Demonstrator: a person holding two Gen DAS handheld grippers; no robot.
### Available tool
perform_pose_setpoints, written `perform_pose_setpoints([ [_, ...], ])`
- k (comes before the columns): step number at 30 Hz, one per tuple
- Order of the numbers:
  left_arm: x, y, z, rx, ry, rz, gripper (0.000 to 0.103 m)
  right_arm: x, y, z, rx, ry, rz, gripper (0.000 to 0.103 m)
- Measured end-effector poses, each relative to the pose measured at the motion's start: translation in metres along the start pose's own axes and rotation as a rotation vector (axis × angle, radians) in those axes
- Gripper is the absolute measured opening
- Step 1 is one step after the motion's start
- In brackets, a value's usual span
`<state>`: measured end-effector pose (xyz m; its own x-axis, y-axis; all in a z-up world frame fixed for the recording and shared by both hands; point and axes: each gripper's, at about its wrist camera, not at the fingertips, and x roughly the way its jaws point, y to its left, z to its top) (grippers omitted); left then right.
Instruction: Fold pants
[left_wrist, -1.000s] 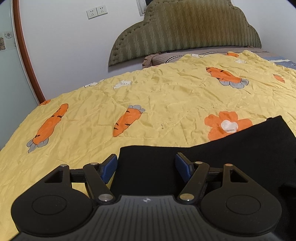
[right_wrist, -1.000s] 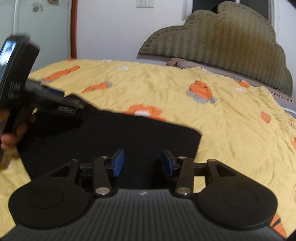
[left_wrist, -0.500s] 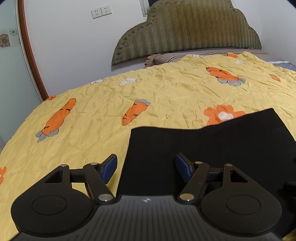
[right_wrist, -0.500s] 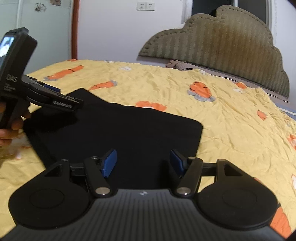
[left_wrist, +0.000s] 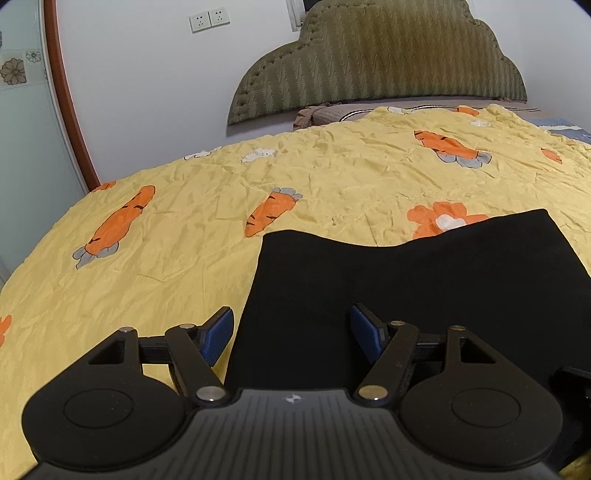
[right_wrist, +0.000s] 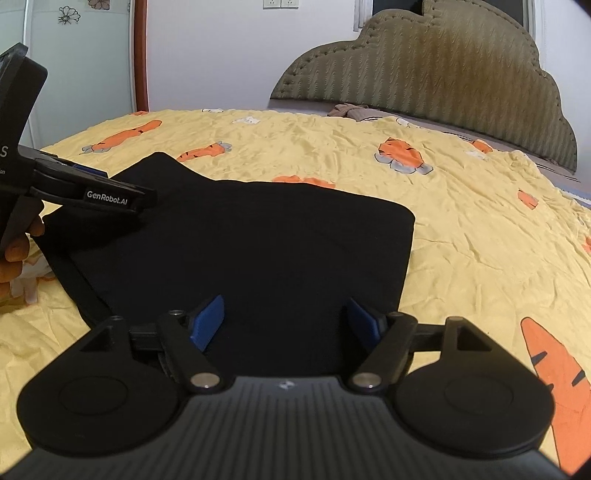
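Note:
The black pants (left_wrist: 424, 280) lie folded into a flat block on the yellow carrot-print bedspread (left_wrist: 184, 240); they also show in the right wrist view (right_wrist: 258, 251). My left gripper (left_wrist: 291, 332) is open and empty, hovering over the block's near left edge. It also shows from the side in the right wrist view (right_wrist: 92, 195), over the pants' left part. My right gripper (right_wrist: 284, 319) is open and empty above the near edge of the pants.
A padded olive headboard (left_wrist: 376, 62) and a brown pillow (left_wrist: 317, 114) stand at the far end of the bed. A wall with sockets (left_wrist: 208, 18) and a door frame (left_wrist: 66, 96) are on the left. The bedspread (right_wrist: 480, 229) extends right of the pants.
Both grippers have drawn back and risen, so more of the folded pants shows. The right gripper's jaws have opened wider. The pants lie still.

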<state>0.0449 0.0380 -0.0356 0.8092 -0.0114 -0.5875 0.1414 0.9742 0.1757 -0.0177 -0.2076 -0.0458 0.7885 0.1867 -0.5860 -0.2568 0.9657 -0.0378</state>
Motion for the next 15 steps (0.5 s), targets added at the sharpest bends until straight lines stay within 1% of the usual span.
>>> perform_pose_setpoints([
  [8, -0.003, 0.0, -0.001, 0.01, 0.002, 0.004, 0.069, -0.009, -0.001, 0.001, 0.018, -0.008, -0.015, 0.075],
  [11, -0.004, -0.002, -0.002, 0.009, 0.001, 0.006, 0.069, -0.017, 0.001, 0.0, 0.017, -0.022, 0.012, 0.075],
  [15, -0.006, -0.002, -0.005, 0.01, 0.0, 0.009, 0.069, -0.013, 0.003, -0.004, -0.003, 0.006, 0.02, 0.077],
])
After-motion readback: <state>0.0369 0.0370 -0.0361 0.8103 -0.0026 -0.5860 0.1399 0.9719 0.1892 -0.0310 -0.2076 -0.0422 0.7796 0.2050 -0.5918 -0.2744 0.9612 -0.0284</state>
